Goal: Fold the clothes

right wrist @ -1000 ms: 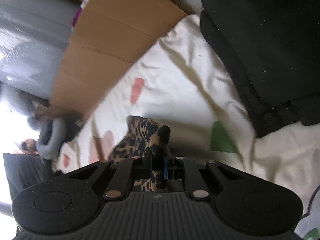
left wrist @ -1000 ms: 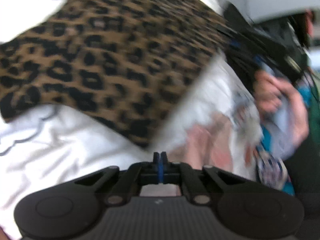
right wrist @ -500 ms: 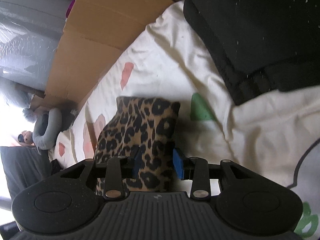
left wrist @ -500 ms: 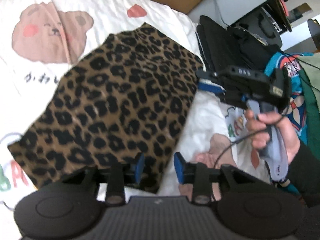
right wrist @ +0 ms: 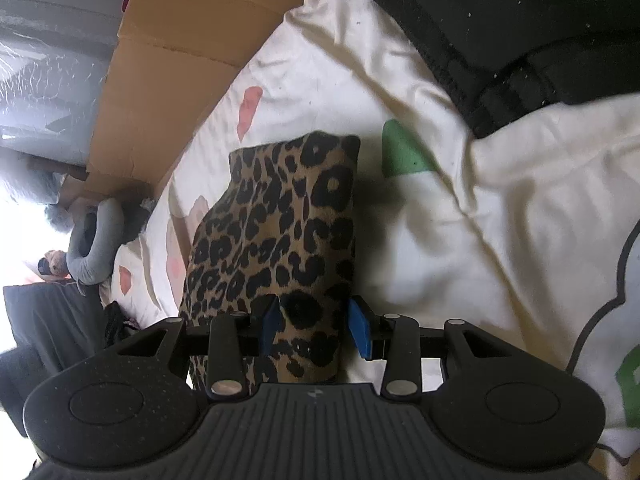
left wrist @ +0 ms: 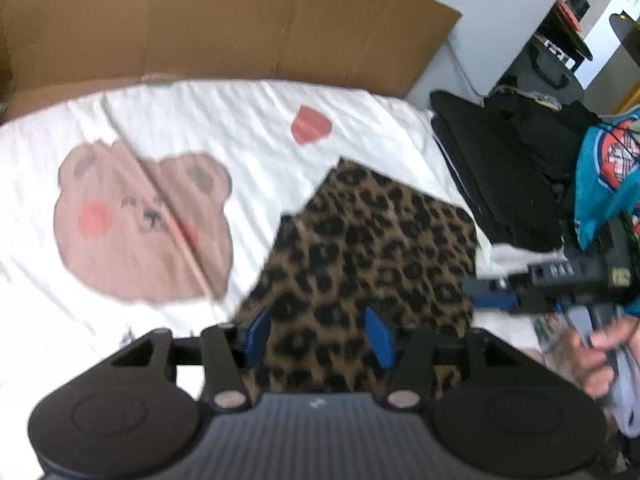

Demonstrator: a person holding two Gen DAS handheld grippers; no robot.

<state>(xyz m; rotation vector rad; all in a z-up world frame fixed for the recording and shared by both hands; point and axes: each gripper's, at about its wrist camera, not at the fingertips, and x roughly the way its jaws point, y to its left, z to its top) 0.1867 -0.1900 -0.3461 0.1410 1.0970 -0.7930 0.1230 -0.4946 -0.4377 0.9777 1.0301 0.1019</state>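
A folded leopard-print garment lies flat on a white bear-print bedsheet. My left gripper hangs open just above the garment's near edge, gripping nothing. In the left wrist view the right gripper shows at the garment's right edge, held by a hand. In the right wrist view the leopard-print garment runs away from my right gripper, which stands open with the cloth's near end lying between its blue pads without being pinched.
A brown cardboard sheet stands along the far side of the bed. A pile of black clothes lies right of the garment, seen also as black clothes in the right wrist view. A teal printed garment is at far right.
Both grippers have opened wider and let go of the leopard garment, which now lies folded on the sheet. Both grippers have drawn back from it.
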